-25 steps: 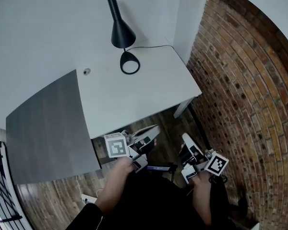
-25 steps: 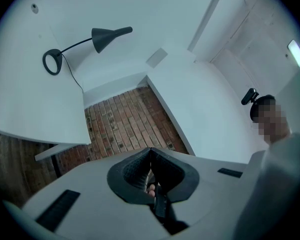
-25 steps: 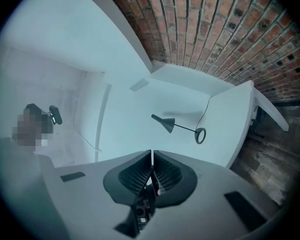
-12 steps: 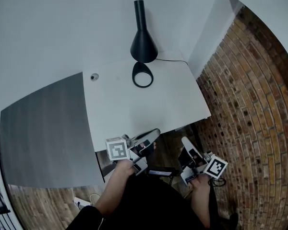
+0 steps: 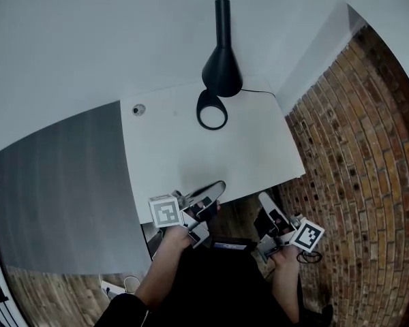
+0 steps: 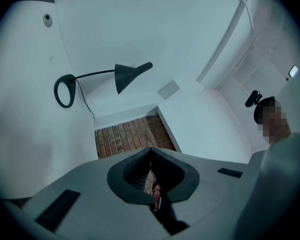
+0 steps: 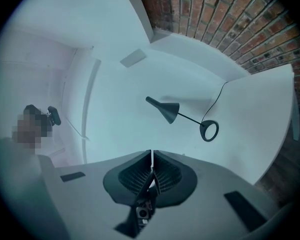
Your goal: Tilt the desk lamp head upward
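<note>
A white rectangular tabletop (image 5: 211, 162) stands in a corner, with a white wall (image 5: 109, 33) behind it and a red-brown brick wall (image 5: 354, 155) along its right side. A dark grey flat panel (image 5: 61, 189) adjoins the tabletop's left edge. A small round metal grommet (image 5: 138, 110) sits in the tabletop near the back left.

The black desk lamp with a cone-shaped head (image 5: 221, 70) stands at the back of the tabletop, near the right rear corner and close to the white wall. Its open ring base (image 5: 212, 110) lies flat on the white surface. The cone's wide mouth faces down over the ring, and its narrow neck points up. A thin black cable (image 5: 259, 91) runs from the lamp towards the right rear corner. A stretch of bare white surface lies between the lamp and both tools.

The left tool (image 5: 215, 191) is at the tabletop's near edge, well apart from the lamp. Its jaws are pressed together with nothing between them. The right tool (image 5: 264, 200) is held off the near right corner, also well apart from the lamp. Its jaws are closed to a hairline slit and grip nothing. Both point towards the lamp.
</note>
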